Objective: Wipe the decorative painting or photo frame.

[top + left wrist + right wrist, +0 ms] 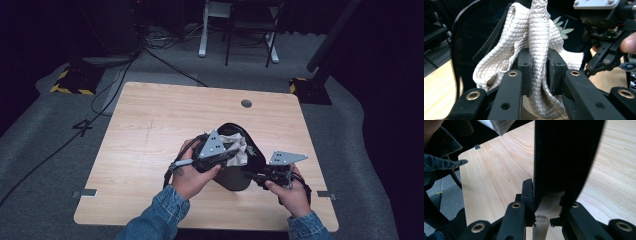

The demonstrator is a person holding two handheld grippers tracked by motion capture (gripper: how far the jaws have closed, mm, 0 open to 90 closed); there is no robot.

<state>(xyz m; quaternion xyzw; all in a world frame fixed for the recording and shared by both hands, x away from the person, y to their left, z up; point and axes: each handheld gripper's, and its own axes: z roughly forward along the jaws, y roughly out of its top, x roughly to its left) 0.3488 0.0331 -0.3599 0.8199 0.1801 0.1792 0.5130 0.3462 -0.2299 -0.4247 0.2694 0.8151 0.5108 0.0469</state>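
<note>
Wood table: L gripper pinches beige cloth, R gripper clamps black bag.

A light wooden counter with a small round grommet hole is seen; black cables are laid across grey carpet

Black bag partly hidden behind both hands, cloth cut off at top edge
</note>
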